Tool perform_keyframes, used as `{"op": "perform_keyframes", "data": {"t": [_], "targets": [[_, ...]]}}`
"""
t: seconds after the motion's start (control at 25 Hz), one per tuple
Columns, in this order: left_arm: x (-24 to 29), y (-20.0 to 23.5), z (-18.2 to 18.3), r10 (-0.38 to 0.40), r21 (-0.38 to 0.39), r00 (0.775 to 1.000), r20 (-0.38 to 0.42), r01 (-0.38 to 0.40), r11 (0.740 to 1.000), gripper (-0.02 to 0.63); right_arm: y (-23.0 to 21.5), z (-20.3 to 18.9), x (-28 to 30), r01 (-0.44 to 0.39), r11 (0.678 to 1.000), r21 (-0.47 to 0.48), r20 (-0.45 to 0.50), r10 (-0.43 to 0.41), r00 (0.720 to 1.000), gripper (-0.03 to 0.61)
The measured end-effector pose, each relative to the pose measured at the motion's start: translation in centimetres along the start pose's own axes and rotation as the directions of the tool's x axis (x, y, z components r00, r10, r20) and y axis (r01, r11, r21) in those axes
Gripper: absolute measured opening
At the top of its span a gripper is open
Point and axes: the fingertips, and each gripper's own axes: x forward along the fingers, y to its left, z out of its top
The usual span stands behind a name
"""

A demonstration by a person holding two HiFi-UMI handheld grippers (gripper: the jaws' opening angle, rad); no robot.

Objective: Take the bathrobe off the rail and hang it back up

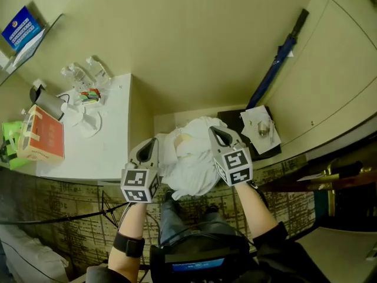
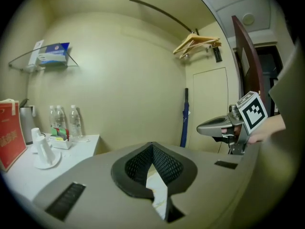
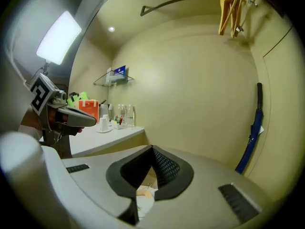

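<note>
Already off the rail (image 2: 164, 13), the bathrobe (image 1: 189, 158) is not yet hung back.
Left gripper (image 1: 152, 142) and right gripper (image 1: 215, 131) are both clamped on its white cloth, bunched at the frame's centre; the rail, upper right, carries only bare wooden hangers (image 2: 196, 43).

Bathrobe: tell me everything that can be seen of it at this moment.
The bathrobe is white, soft-looking cloth, crumpled into a loose bundle with a pale tan patch near its top. It is off the rail and held up in front of the person between the two grippers. The left gripper is shut on a fold at its left side, the right gripper on one at its upper right. The rest sags below them, over the patterned carpet. No sleeve, belt or collar can be told apart.
</note>
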Motion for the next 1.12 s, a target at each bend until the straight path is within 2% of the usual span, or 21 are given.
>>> {"op": "perform_keyframes", "data": {"t": [0.16,0.32,0.52,0.8,1.0,1.12], "targets": [[-2.5,-0.4,2.6,0.017,-0.013,0.999,0.039,-0.017,1.0,0.002,-1.0,2.9,-3.7,0.014,0.998,0.053,0.072,-0.018,0.997,0.023],[-4.5,-1.1,3.8,0.024,-0.005,0.997,0.067,-0.023,1.0,0.002,-1.8,3.8,-6.7,0.034,0.994,0.101,0.126,-0.047,0.991,0.023],[-6.1,-1.6,4.0,0.033,-0.031,0.995,0.094,-0.03,0.999,0.002,-2.5,2.1,-9.0,0.043,0.989,0.14,0.122,-0.06,0.991,0.023],[-7.1,-2.3,3.4,0.041,-0.023,0.995,0.087,-0.039,0.999,0.0,-3.5,0.2,-11.2,0.066,0.983,0.173,0.111,-0.086,0.99,0.024],[-7.5,-3.0,3.0,0.021,-0.029,0.996,0.083,-0.018,0.999,0.002,-3.4,-0.2,-11.5,0.073,0.981,0.182,0.103,-0.093,0.99,0.025],[-7.4,-2.7,2.8,0.035,-0.039,0.995,0.092,-0.032,0.999,0.002,-3.6,-0.4,-11.5,0.083,0.982,0.167,0.109,-0.102,0.989,0.023]]}}
